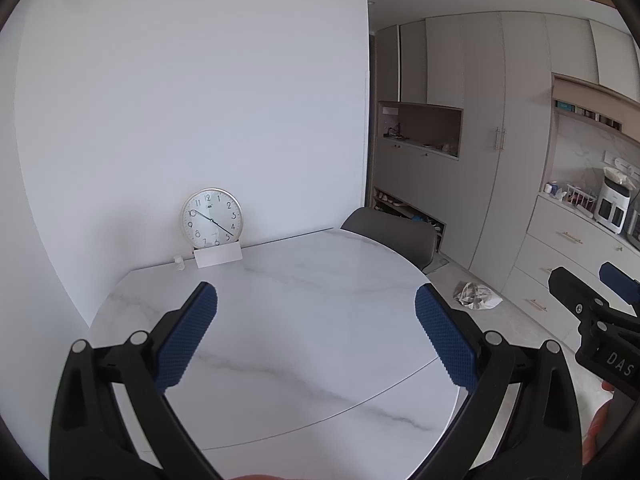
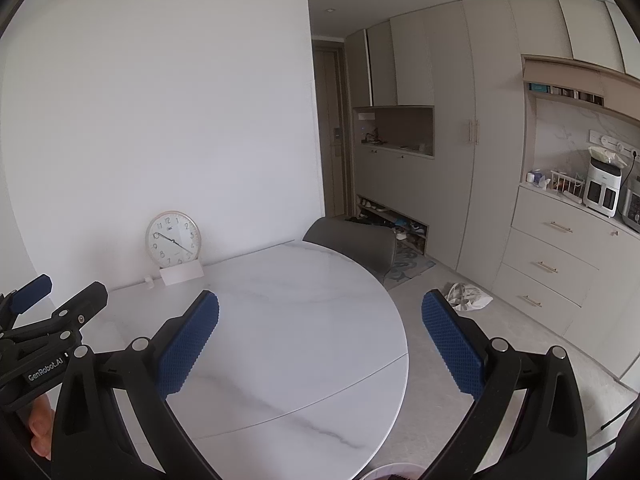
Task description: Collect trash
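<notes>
**Two grippers spread wide over a marble table, trash on the floor**

Two black grippers with blue ribbed pads hang above a round white marble-patterned table (image 1: 304, 320). The left gripper (image 1: 316, 300) has its fingers wide apart with nothing between them; the right gripper (image 2: 320, 308) is likewise spread and holds nothing. In the left wrist view the right gripper shows at 3 o'clock, beside the table's edge; in the right wrist view the left gripper shows at 9 o'clock.

The trash, a crumpled white plastic bag (image 1: 476, 297), lies on the pale grey floor off the table, at about 3 o'clock in the left view, near the foot of the beige drawer cabinet (image 2: 548, 264). In the right view the bag (image 2: 466, 297) sits just beyond the right-hand blue pad (image 2: 452, 348).

At the table's far edge, around 11 o'clock, a round white wall clock with a pale rim (image 1: 211, 218) leans on the white wall, with a small white card (image 1: 218, 257) standing in front of it and a tiny white bottle (image 1: 179, 261) just to its left. A dark grey chair (image 2: 352, 246) is drawn up at the table's far side, at about 1 o'clock.
</notes>
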A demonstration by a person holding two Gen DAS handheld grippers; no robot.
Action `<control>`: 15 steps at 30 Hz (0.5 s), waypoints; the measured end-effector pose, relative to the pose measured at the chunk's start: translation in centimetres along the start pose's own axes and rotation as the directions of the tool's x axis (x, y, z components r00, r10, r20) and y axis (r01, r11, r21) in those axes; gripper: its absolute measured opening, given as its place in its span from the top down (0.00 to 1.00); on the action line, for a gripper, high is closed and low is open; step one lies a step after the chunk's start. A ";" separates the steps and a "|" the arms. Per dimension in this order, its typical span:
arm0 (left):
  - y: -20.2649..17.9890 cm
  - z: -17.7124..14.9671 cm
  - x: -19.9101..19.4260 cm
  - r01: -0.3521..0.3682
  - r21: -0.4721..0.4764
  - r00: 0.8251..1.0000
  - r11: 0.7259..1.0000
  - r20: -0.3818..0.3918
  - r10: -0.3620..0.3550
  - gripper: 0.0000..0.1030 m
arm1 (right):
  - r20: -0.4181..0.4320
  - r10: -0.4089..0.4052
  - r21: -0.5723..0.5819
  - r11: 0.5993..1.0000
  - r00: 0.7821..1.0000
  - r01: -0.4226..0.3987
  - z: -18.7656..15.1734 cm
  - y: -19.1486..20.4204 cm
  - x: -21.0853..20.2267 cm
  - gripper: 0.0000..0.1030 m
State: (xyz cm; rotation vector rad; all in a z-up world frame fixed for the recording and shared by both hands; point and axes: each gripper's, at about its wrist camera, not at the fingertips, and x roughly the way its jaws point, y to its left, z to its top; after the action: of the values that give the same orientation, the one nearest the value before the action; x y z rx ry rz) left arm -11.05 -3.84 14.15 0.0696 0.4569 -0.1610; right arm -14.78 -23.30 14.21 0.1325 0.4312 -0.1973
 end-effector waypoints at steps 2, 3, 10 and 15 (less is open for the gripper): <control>0.0 0.0 0.1 -0.005 -0.002 1.000 1.000 -0.003 0.005 0.08 | -0.002 0.003 -0.001 1.000 1.000 -0.003 0.0 -0.1 0.1 0.02; 0.0 0.0 0.2 -0.007 -0.003 1.000 1.000 -0.005 0.007 0.08 | -0.003 0.005 0.000 1.000 1.000 -0.005 0.0 -0.1 0.1 0.02; -0.1 -0.3 0.5 -0.020 -0.009 1.000 1.000 0.002 0.020 0.08 | -0.014 0.012 0.003 1.000 1.000 -0.012 0.0 -0.4 0.6 0.02; 0.2 -0.5 1.1 -0.019 -0.018 0.999 1.000 -0.027 0.019 0.08 | -0.028 0.026 0.002 1.000 0.999 -0.026 -0.1 -0.4 1.3 0.02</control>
State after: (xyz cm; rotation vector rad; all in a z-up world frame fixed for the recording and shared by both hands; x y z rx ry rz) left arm -10.24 -3.73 13.18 0.0579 0.4840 -0.1373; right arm -13.74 -23.85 13.53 0.1422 0.4565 -0.1701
